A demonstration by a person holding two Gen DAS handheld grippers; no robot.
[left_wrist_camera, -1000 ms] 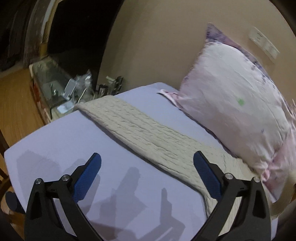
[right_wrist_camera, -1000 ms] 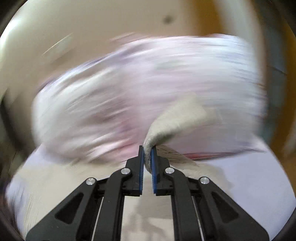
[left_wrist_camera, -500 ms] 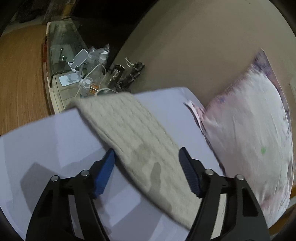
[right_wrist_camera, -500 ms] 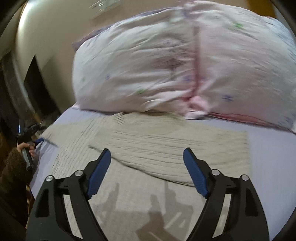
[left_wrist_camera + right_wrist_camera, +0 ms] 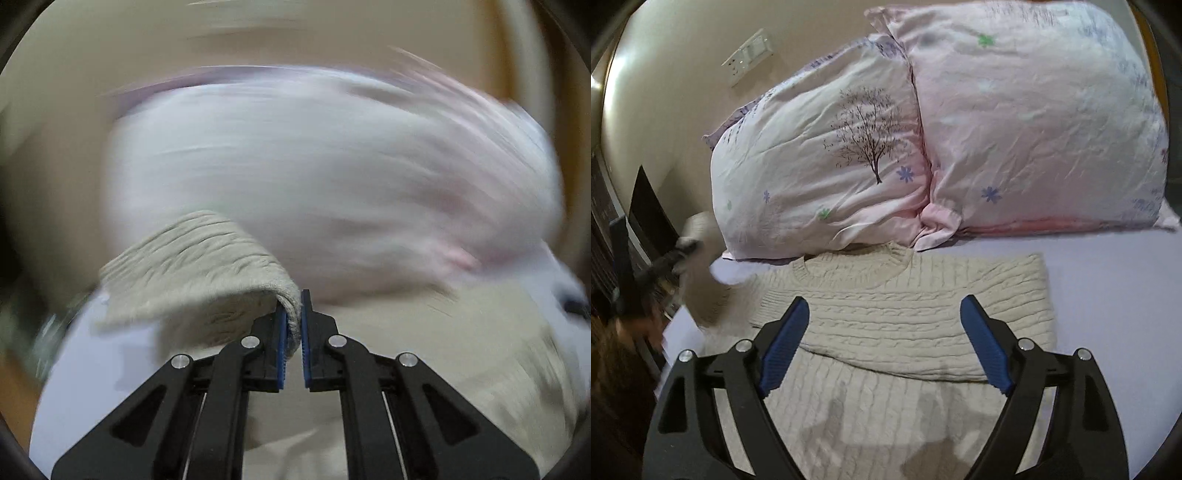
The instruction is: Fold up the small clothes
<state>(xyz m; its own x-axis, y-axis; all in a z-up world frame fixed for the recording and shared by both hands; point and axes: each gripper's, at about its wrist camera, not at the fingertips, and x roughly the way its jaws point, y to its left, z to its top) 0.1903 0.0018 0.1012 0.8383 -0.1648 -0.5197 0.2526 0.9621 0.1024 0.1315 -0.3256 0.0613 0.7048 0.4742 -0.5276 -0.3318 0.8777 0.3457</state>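
left wrist view, blurred: left hand-held gripper (image 5: 292,325) clenched on a lifted sleeve of the beige cable-knit sweater (image 5: 192,273). only right wrist view shows sweater (image 5: 905,306) flat on the bed (image 5: 1108,295) near pillows (image 5: 820,162); right hand-held gripper (image 5: 882,347) released above it.

Two pink pillows (image 5: 960,122) lean side by side against a beige wall (image 5: 665,81), the left one printed with a bare tree (image 5: 866,136) (small flowers scattered around it); a white switch plate (image 5: 748,57) sits above, lavender bedsheet (image 5: 1115,295) below
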